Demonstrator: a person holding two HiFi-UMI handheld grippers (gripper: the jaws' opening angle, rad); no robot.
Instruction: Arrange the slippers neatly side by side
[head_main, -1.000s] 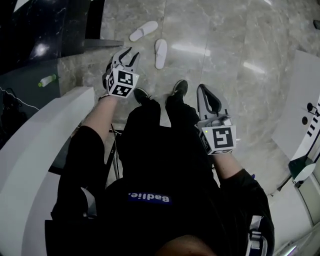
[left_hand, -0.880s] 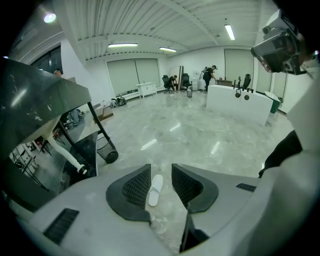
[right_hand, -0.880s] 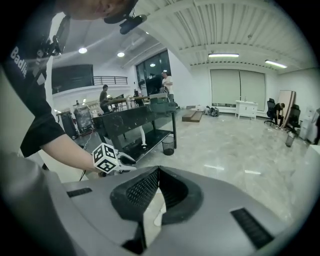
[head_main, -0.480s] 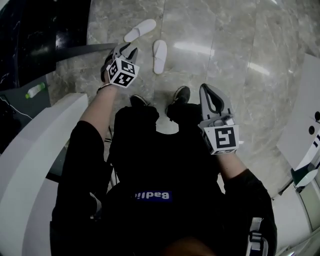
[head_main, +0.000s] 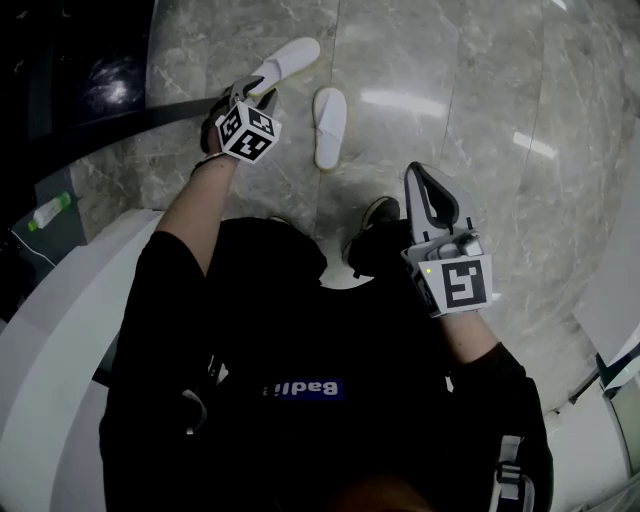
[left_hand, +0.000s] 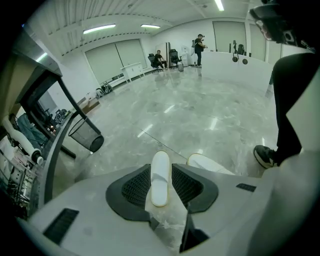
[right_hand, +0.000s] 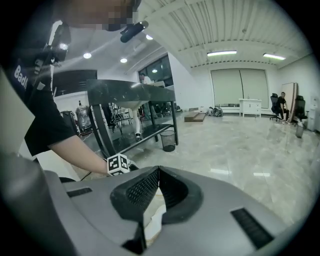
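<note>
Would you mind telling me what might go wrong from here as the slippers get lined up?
1. The left claw is open and aimed at the tilted slipper; on this glossy floor the flat slipper may slide away rather than be gripped.
2. The other slipper lies close by, so swinging the tilted one round could knock it askew.
3. The right claw is shut and must open before it can help.

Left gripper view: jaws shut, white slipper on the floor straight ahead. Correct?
No: the left gripper has its jaws apart, not shut, as the left gripper view shows. The white slipper does lie on the floor straight ahead, seen in the gap between them.
</note>
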